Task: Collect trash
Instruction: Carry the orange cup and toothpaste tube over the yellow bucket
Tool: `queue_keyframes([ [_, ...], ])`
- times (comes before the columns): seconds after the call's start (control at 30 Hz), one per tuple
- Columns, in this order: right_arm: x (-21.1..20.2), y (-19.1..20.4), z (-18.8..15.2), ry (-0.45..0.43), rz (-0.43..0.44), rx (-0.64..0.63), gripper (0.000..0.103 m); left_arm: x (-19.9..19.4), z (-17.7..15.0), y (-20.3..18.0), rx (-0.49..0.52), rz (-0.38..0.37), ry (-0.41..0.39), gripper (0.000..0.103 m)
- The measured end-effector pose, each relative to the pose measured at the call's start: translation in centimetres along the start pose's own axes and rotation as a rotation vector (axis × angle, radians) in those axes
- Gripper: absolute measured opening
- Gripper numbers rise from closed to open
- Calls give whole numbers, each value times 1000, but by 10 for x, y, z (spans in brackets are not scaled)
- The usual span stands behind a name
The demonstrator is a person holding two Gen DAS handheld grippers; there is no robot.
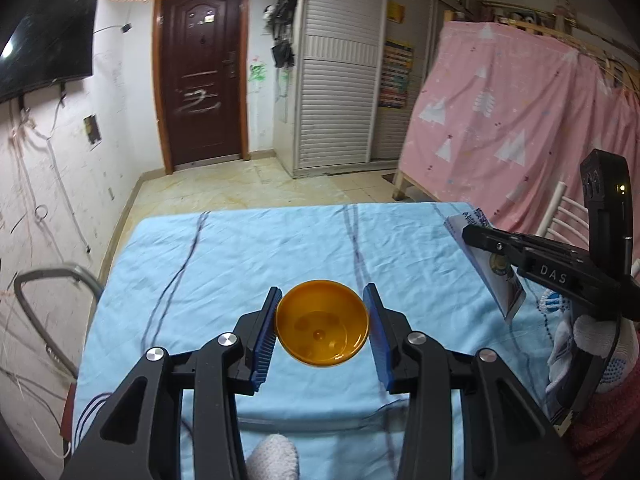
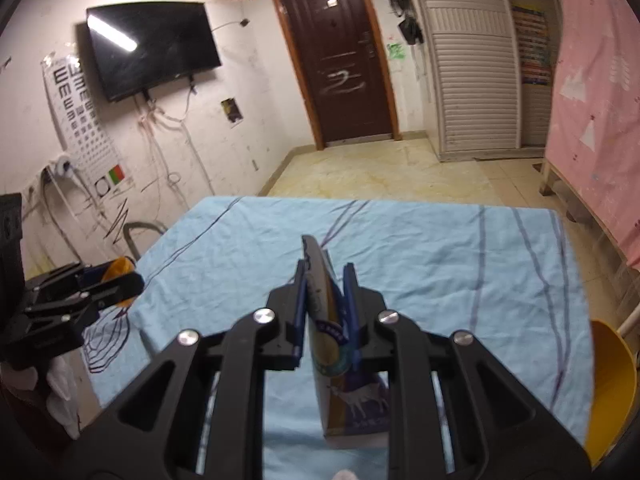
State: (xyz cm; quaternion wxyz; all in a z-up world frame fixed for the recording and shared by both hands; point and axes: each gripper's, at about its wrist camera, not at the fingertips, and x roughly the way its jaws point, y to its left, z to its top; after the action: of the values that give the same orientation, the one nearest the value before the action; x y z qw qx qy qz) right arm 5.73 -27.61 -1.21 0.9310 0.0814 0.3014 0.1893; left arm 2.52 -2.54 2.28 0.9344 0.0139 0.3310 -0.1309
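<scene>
An orange plastic cup (image 1: 322, 326) sits between the blue pads of my left gripper (image 1: 322, 292), which is shut on its rim and holds it above the blue cloth (image 1: 280, 240); the cup's open mouth faces the camera. In the right wrist view my right gripper (image 2: 325, 270) is shut on a flattened carton (image 2: 340, 380) printed with a round logo and a deer, held on edge above the cloth. From the left wrist view the right gripper (image 1: 470, 234) with the carton (image 1: 494, 268) is at the right. The left gripper (image 2: 132, 284) with the cup (image 2: 118, 270) shows at the left edge of the right wrist view.
The blue cloth (image 2: 420, 248) covers a table. A metal frame (image 1: 52, 276) stands at its left, a yellow chair back (image 2: 612, 384) at its right. A pink-draped bed (image 1: 520, 120) is to the right, a brown door (image 1: 200, 80) beyond. A white-gloved hand (image 1: 592, 332) holds the right gripper.
</scene>
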Motion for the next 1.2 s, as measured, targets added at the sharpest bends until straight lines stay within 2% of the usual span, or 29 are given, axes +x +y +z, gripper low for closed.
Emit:
queue_keyframes([
  [0.63, -70, -110, -6, -138, -145, 150, 16, 34, 34, -109, 150, -91, 23, 32],
  [0.93, -101, -163, -15, -186, -247, 217, 16, 51, 54, -177, 204, -201, 39, 32],
  [1.2, -126, -220, -36, -243, -331, 353, 16, 79, 65, -246, 254, -298, 77, 32],
])
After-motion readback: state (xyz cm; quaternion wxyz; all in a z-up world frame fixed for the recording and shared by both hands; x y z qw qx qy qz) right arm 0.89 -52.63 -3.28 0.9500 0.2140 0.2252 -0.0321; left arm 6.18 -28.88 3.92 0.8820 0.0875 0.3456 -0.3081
